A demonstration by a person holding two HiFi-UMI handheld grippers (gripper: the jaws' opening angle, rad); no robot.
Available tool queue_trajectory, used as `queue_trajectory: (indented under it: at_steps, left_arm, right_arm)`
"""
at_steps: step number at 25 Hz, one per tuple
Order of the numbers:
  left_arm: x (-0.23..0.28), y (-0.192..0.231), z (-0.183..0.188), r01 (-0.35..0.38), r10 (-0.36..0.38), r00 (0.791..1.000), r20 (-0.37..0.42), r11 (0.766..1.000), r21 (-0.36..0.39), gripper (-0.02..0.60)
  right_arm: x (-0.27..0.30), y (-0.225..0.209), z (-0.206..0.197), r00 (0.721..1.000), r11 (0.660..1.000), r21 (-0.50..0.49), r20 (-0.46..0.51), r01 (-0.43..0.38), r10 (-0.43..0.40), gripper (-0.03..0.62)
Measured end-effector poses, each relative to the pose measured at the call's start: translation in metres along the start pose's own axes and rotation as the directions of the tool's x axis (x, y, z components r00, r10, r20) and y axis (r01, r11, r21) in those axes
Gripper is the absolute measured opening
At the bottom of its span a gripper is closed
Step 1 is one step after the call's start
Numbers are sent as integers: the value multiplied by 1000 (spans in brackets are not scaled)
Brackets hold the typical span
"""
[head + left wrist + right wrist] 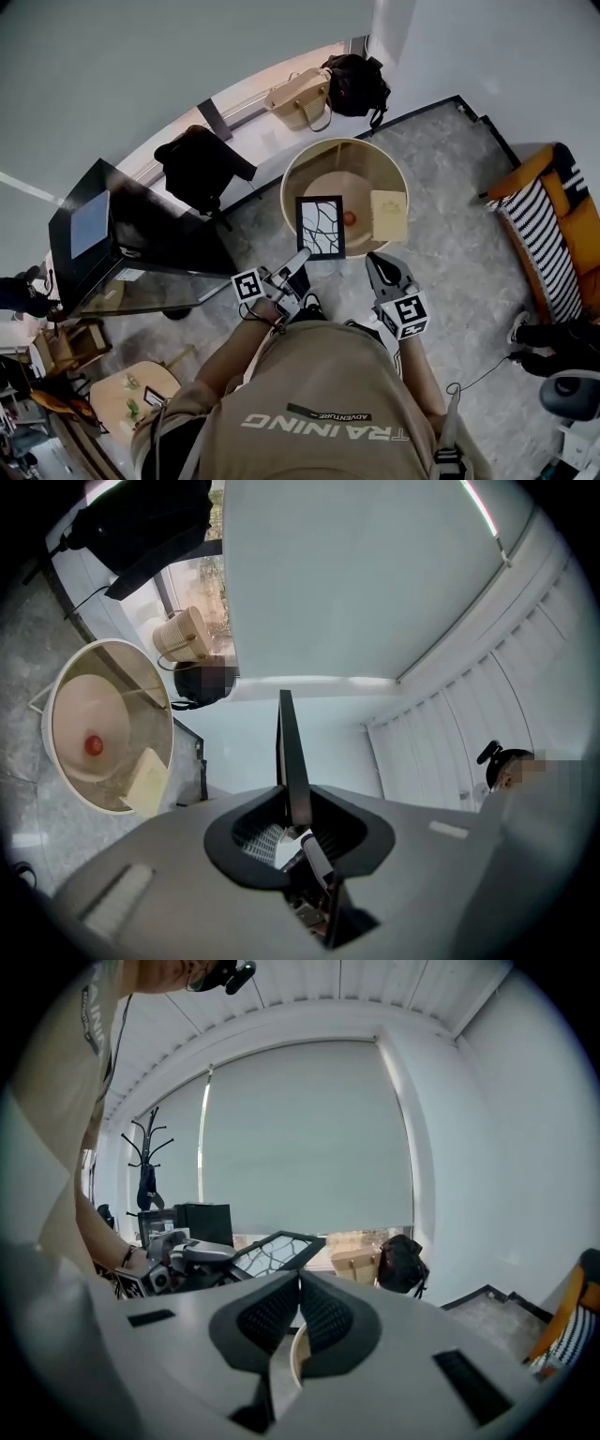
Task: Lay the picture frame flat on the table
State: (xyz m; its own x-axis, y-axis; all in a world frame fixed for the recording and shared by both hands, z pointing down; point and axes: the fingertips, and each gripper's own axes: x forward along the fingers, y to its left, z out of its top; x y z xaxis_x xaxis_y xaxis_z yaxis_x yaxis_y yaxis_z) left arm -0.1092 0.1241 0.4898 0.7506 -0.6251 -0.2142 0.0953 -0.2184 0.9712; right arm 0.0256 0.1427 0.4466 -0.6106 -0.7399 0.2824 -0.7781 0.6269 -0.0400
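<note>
In the head view, the left gripper (298, 262) held the picture frame (321, 227) by its near bottom corner, over the near side of the round tabletop (342, 145). A red ball (349, 217) lay just beside the frame's right edge, with a beige block (388, 214) further right. To do this step well, I judged the frame should come down on the bare left part, near edge first. It should be lowered slowly, so that it neither slaps down nor nudges the ball.

The left gripper view showed what the head view could not. The frame (289, 742) stood edge-on between the jaws of the left gripper (296, 803), and the pads were clamped on its thin border. With so narrow a hold, the frame might swing if it were tilted quickly.

The right gripper view alone settled the state of the right gripper (300, 1283). Its jaws were pressed together with nothing between them. It also showed the frame (277, 1249) from the side, leaning well over and apparently lifted clear of the tabletop.
</note>
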Motion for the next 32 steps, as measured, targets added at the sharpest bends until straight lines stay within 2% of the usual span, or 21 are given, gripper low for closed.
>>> queue_trajectory:
  at_steps: [9, 14, 21, 32]
  left_arm:
    - [16, 16, 23, 13, -16, 998, -55, 998, -55, 75]
    - [29, 29, 29, -11, 7, 998, -55, 997, -73, 75]
    - [65, 39, 45, -33, 30, 998, -52, 998, -53, 75]
    - [158, 60, 87, -47, 47, 999, -13, 998, -34, 75]
  right_arm:
    - [14, -9, -9, 994, 997, 34, -84, 76, -73, 8]
    - [25, -27, -5, 995, 996, 41, -65, 81, -78, 8]
    - [55, -65, -20, 996, 995, 91, -84, 34, -26, 8]
    - [126, -166, 3, 995, 996, 61, -69, -70, 74, 8]
